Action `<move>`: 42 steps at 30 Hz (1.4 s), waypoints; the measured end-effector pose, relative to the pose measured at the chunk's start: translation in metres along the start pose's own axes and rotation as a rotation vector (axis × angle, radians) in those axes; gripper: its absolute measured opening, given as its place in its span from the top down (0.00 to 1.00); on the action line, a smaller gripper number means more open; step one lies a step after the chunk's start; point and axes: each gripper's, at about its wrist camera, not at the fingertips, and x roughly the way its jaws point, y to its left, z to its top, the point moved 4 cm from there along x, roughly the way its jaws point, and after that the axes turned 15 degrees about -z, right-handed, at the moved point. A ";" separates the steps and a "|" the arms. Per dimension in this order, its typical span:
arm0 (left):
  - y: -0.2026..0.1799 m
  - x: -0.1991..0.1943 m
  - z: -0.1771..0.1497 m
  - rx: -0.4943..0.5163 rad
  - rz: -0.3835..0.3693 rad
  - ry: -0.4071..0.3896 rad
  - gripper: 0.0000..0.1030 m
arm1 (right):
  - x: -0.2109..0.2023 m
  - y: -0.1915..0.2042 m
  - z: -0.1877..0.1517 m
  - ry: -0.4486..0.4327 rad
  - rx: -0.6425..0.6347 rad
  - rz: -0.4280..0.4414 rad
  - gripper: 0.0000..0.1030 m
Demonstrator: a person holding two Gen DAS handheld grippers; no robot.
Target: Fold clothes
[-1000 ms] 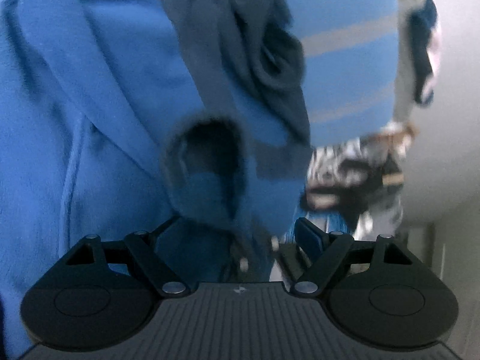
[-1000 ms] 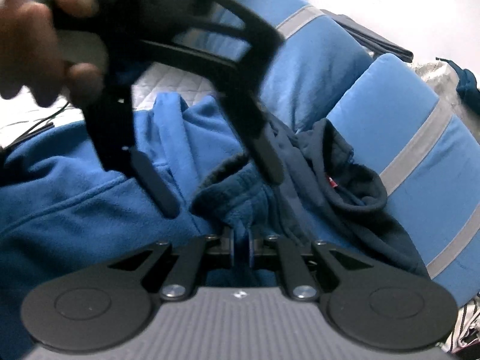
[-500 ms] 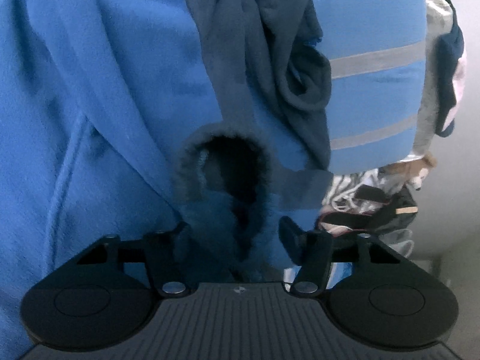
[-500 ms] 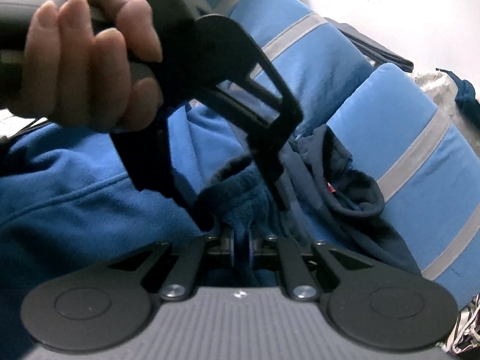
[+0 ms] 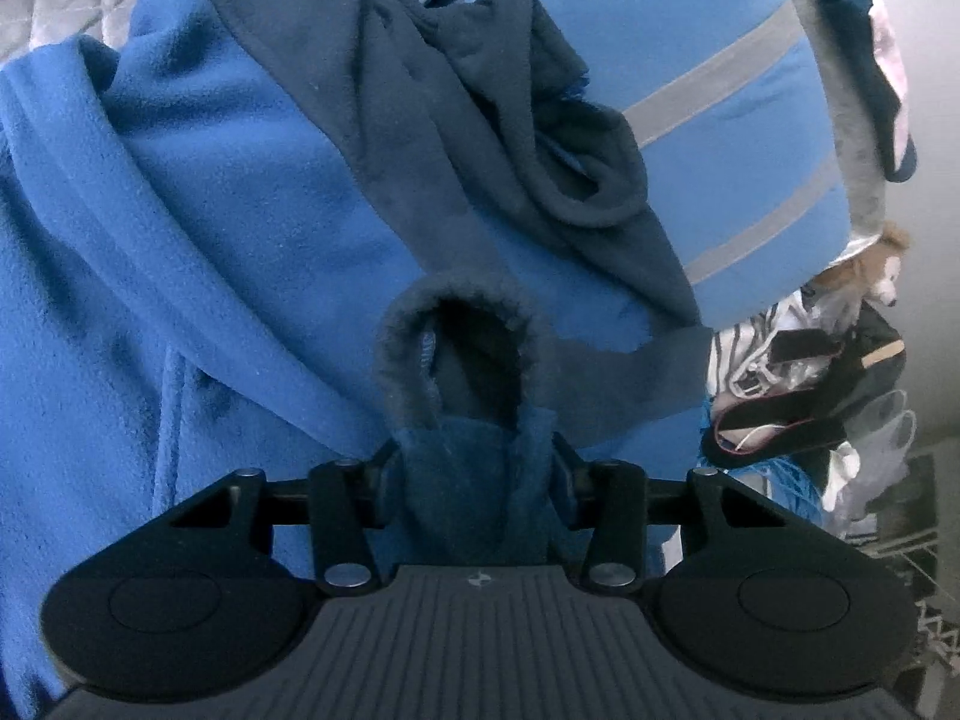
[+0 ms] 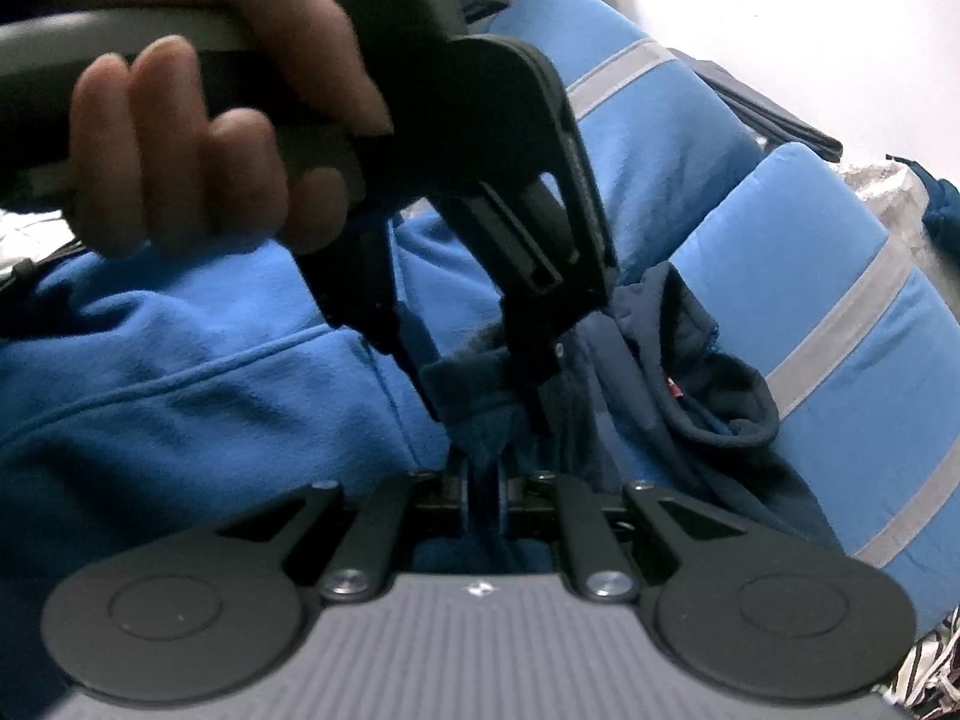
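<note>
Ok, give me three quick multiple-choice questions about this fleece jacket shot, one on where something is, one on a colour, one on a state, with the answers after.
1. Where is the sleeve cuff?
A. Between the left gripper's fingers
B. On the striped cushion
C. Under the clutter pile

2. What colour are the cushion's stripes?
A. Red
B. Grey
C. Black

3. What is the right gripper doing?
A. Standing wide open
B. Hanging empty
C. Shut on the cuff

Answers: 1 A, the cuff sits bunched between both fingers, which have just been closing on it. 2 B, pale grey bands cross the blue cushion. 3 C, its pads pinch dark blue fleece.
</note>
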 end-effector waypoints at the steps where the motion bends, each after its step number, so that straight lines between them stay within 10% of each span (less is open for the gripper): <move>1: -0.001 0.000 -0.001 0.019 0.009 -0.004 0.65 | 0.000 0.001 0.000 0.001 -0.004 0.002 0.91; 5: -0.009 0.001 -0.001 0.103 0.028 0.007 0.86 | 0.000 0.006 -0.002 -0.010 -0.041 -0.004 0.89; 12: -0.032 -0.017 0.009 0.129 -0.174 -0.048 0.87 | 0.002 0.005 -0.003 -0.065 -0.072 -0.229 0.18; 19: -0.043 -0.030 0.017 0.038 -0.409 -0.086 0.88 | 0.026 -0.032 -0.017 0.012 -0.038 -0.510 0.12; 30: -0.051 -0.085 0.042 0.007 -0.578 -0.242 0.88 | 0.068 -0.146 -0.077 0.223 0.128 -0.753 0.04; 42: -0.027 -0.103 0.058 -0.014 -0.536 -0.294 0.88 | 0.083 -0.281 -0.173 0.415 0.867 -0.444 0.00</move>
